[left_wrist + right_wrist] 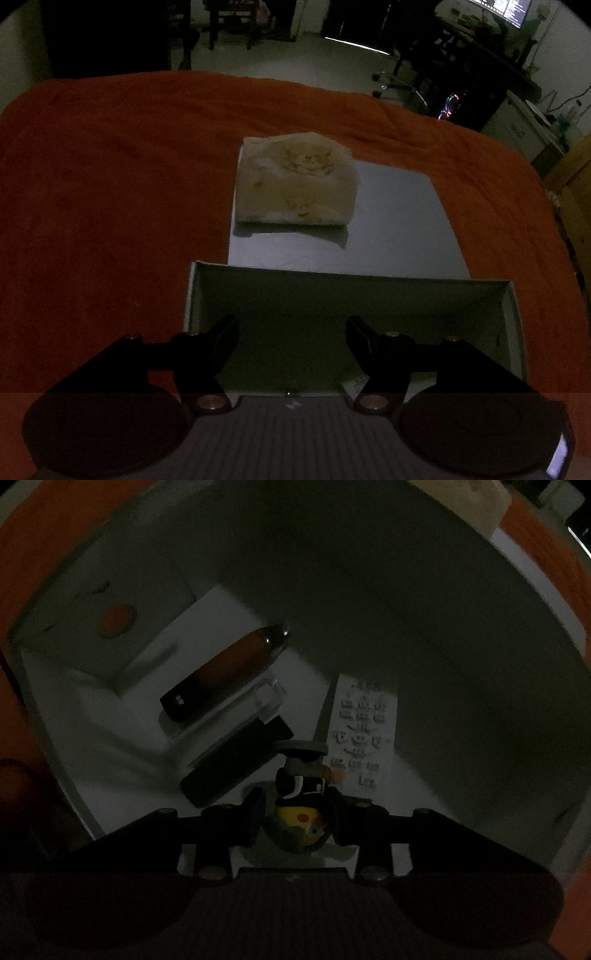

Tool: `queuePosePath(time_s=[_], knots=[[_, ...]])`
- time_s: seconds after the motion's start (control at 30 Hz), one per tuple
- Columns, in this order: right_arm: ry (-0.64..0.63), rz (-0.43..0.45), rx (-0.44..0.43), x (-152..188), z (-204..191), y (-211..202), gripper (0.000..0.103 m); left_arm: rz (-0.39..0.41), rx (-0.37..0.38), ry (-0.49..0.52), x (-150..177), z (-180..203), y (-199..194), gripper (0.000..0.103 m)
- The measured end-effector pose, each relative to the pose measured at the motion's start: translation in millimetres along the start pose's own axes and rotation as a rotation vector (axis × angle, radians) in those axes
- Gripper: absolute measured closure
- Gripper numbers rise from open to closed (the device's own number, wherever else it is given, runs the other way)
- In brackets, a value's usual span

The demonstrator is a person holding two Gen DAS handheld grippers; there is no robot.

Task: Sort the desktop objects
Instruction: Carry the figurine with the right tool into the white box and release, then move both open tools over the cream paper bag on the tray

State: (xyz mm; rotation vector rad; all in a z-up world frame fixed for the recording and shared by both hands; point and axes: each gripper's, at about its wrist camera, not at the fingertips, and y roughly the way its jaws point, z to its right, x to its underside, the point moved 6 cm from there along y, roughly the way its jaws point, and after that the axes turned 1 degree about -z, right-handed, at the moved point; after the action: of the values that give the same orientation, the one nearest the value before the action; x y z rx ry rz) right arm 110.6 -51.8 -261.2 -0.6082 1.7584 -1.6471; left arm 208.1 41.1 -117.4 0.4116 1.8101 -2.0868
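In the right wrist view I look straight down into a white box (424, 602). A small toy figure (301, 805) with a yellow face, black body and grey round end stands between the fingers of my right gripper (297, 821). In this dim light the pads look just clear of it on both sides. On the box floor lie an orange and black tube (229, 668) on a clear case (267, 698), a black bar (236, 764), a white remote (364, 734) and a white card with an orange dot (118, 618). My left gripper (291, 332) hangs open and empty over the box (515, 314).
The box stands on an orange cloth (110, 184). Behind it lies a flat grey board (399, 229) with a white tissue pack (295, 181) on its far left corner. Past the table are a dark room floor, an office chair (395, 81) and a lit screen (498, 7).
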Motion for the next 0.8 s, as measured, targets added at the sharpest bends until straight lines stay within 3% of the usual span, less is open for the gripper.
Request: queuePosePath(time_s=[0.2, 0.53, 0.8], knots=[[0.05, 0.063, -0.034, -9.1, 15.4, -33.6, 0.062, 0.021, 0.006, -0.023, -11.1, -5.0, -4.8, 0.042], [0.258, 0.215, -0.06, -25.8, 81.4, -107.3, 0.062, 0.056, -0.021, -0.07, -30.7, -23.1, -11.2, 0.042], [0.356, 0.321, -0.048, -69.1, 128.7, -150.4, 0.062, 0.072, -0.02, -0.085, -54.6, -29.2, -4.2, 0.042]])
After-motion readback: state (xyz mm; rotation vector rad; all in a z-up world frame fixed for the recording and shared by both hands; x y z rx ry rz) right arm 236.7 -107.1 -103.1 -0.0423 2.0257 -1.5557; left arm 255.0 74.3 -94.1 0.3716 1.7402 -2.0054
